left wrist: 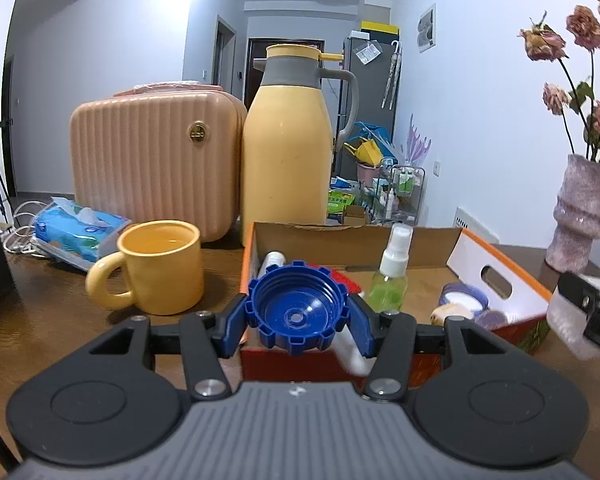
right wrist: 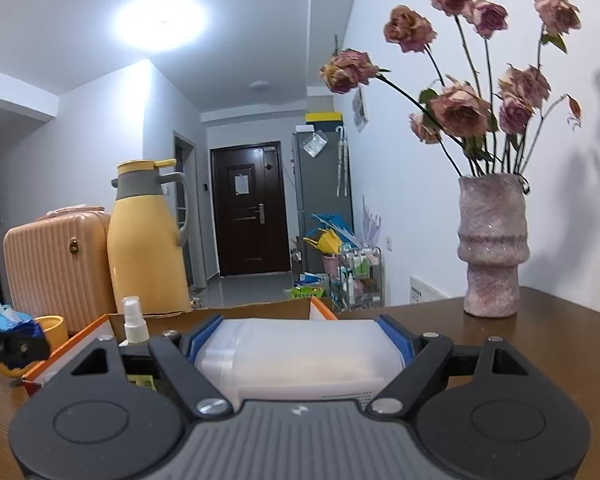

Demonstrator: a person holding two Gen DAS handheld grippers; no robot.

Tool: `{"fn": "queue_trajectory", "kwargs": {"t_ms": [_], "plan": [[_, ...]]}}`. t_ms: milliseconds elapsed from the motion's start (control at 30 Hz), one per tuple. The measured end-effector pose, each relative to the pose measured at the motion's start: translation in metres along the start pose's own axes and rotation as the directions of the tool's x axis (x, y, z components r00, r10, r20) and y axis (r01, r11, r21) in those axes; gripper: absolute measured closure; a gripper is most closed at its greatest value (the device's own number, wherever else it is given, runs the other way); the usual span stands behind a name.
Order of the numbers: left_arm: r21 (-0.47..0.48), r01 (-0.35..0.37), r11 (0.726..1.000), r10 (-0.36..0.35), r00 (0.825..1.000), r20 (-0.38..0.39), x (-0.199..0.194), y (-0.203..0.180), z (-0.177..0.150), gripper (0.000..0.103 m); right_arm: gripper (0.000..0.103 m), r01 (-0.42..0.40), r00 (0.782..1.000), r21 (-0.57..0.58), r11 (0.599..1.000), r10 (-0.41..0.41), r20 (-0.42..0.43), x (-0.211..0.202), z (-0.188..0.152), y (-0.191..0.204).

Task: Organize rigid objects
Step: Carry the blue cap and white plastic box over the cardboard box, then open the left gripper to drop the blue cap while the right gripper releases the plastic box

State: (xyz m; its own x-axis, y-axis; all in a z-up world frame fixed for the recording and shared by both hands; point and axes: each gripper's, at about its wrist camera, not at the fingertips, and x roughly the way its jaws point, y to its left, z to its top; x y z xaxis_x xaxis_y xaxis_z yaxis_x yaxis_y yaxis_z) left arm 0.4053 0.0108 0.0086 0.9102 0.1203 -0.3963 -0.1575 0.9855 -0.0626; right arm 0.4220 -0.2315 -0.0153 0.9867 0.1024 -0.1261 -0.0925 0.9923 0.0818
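My left gripper (left wrist: 298, 314) is shut on a blue screw cap (left wrist: 298, 308), its open side facing the camera, held over the near edge of an orange cardboard box (left wrist: 500, 256). The box holds a green spray bottle (left wrist: 390, 280), a white tube and several small jars. My right gripper (right wrist: 300, 344) is shut on a translucent white plastic jar (right wrist: 300, 356) lying sideways between the fingers, just right of the box (right wrist: 320, 308). The right gripper with the jar also shows at the right edge of the left wrist view (left wrist: 584, 312).
A yellow mug (left wrist: 160, 266), a yellow thermos jug (left wrist: 286, 140), a pink ribbed case (left wrist: 152, 160) and a blue tissue pack (left wrist: 76, 232) stand left of and behind the box. A pink vase with dried roses (right wrist: 492, 248) stands at the table's right.
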Motion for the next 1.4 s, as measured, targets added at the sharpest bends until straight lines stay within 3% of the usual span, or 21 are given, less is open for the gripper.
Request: {"fn": "queue_trajectory", "kwargs": {"t_ms": [600,1133,1233,1300,1400], "plan": [[-0.047,-0.014,0.999,0.014,1.0,-0.009,0.068,-0.014,0.029,0.05,0.021,-0.037,0.999,-0.019,0.999,0.037,-0.003,0.066,0.003,0.019],[-0.019,-0.022,1.0,0.021,1.0,-0.021,0.107,-0.019,0.044,0.049,0.021,-0.067,0.995,-0.016,0.998,0.066,-0.08,0.119,0.003,0.03],[-0.006,-0.013,1.0,0.013,0.999,-0.03,0.11,-0.019,0.044,0.038,0.021,-0.072,0.991,-0.011,0.997,0.07,-0.112,0.123,0.001,0.029],[0.005,-0.016,1.0,0.016,1.0,-0.021,0.108,-0.02,0.044,0.015,0.019,-0.075,0.991,-0.009,0.997,0.074,-0.116,0.122,0.001,0.028],[0.009,-0.038,0.999,0.038,0.999,0.004,0.103,-0.02,0.044,0.002,0.007,-0.069,0.99,-0.012,0.998,0.067,-0.126,0.121,0.001,0.029]]}}
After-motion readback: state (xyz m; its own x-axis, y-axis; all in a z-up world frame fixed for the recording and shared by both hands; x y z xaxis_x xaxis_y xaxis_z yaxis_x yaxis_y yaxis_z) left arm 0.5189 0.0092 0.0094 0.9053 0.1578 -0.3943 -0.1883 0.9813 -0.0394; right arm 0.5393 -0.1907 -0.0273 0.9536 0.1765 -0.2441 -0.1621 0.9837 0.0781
